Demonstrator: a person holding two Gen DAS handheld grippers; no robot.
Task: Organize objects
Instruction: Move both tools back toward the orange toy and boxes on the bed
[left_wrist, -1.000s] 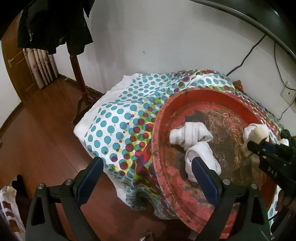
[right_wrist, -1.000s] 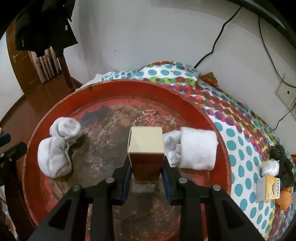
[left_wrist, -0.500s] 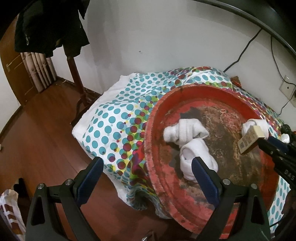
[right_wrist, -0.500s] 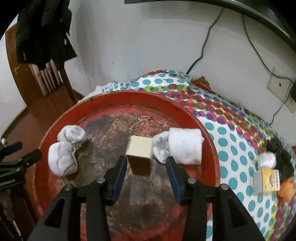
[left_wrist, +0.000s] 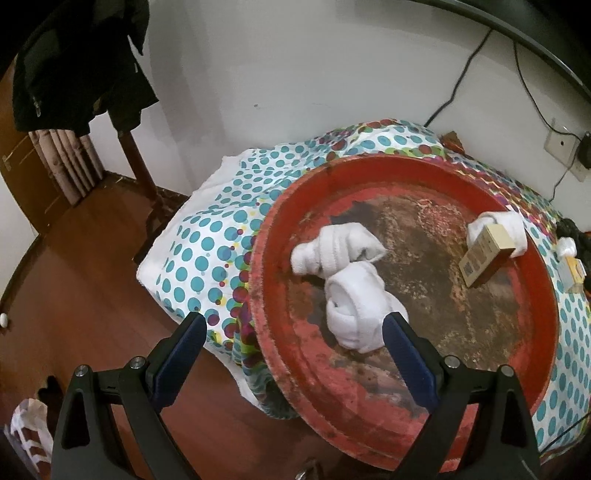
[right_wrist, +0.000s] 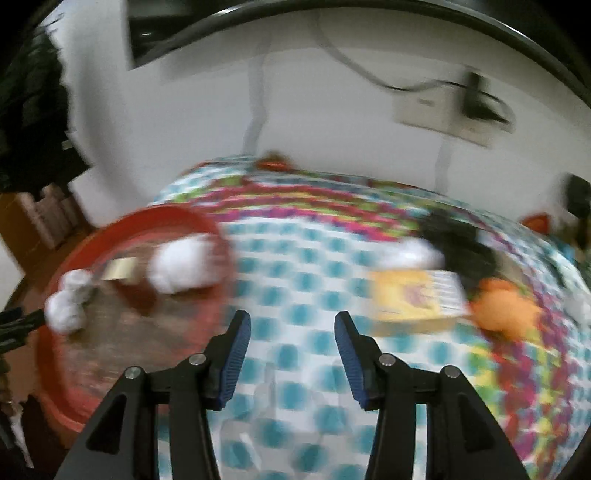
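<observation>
Tray (left_wrist: 269, 280), round, red, worn, sits on polka-dot cloth (left_wrist: 207, 254). In it: two rolled white socks (left_wrist: 343, 254) touching each other, brown box (left_wrist: 487, 258) upright against a third white roll (left_wrist: 513, 225) at the far side. Left gripper (left_wrist: 295, 328) wide open, empty, hanging over the tray's near edge. Right gripper (right_wrist: 291, 325) has just been opening; jaws parted, nothing between them, above bare cloth; view blurred. Yellow box (right_wrist: 413, 299) and orange item (right_wrist: 506, 310) lie on the cloth right of it.
</observation>
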